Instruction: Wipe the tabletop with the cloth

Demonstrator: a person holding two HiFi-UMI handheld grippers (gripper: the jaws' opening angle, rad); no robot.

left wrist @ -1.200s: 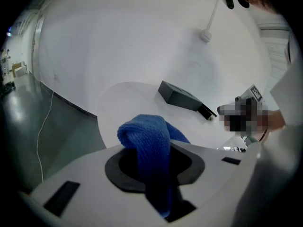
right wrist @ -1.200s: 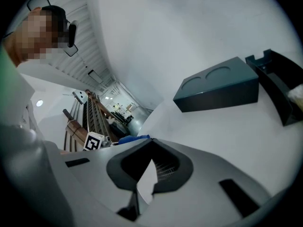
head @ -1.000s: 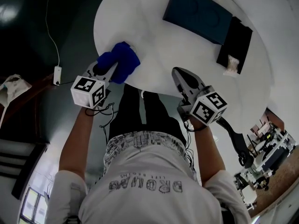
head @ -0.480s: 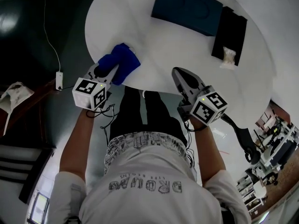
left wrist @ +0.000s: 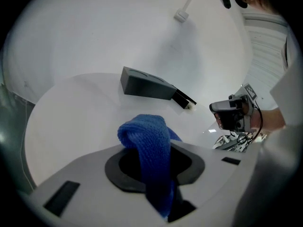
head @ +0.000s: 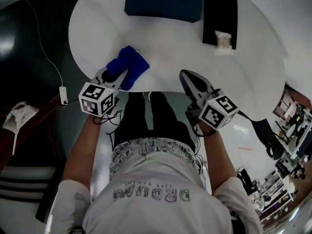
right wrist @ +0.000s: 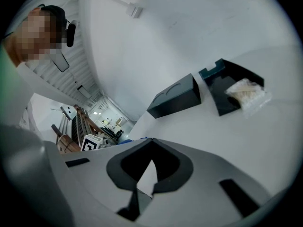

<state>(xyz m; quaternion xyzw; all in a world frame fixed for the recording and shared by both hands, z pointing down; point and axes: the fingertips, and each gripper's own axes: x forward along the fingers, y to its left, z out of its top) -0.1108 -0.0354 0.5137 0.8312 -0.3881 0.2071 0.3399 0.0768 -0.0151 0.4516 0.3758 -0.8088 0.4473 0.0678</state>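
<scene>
The blue cloth (head: 129, 65) is gripped by the left tool (head: 116, 73). In the left gripper view the jaws are seen closed on a folded strip of the cloth (left wrist: 147, 143), which is bunched up and looped above the tool (left wrist: 154, 174). The cloth is located at the near-left edge of the white round surface (head: 170, 52), partly overhanging that edge. Contact between cloth and surface cannot be confirmed.

The right tool (head: 187, 79) is held at the near edge of the surface, right of the cloth and well apart from it. In the right gripper view its jaws are seen brought together at the tips with nothing between them (right wrist: 144, 186). Only bare surface (right wrist: 227, 141) is seen past them.

A dark blue box (head: 163, 1) is placed at the far edge of the surface. A black tray (head: 219, 13) is set just beside it on the right, and a clear packet (head: 223, 42) of pale contents is laid at the tray's near end. The same three items are seen in the right gripper view: box (right wrist: 177, 98), tray (right wrist: 229, 82), packet (right wrist: 244, 92). The box (left wrist: 144, 85) is also seen beyond the cloth in the left gripper view.

A marker cube is carried on each tool, left (head: 96, 99) and right (head: 218, 110). A thin white cable (head: 46, 57) is laid on the dark floor left of the surface.
</scene>
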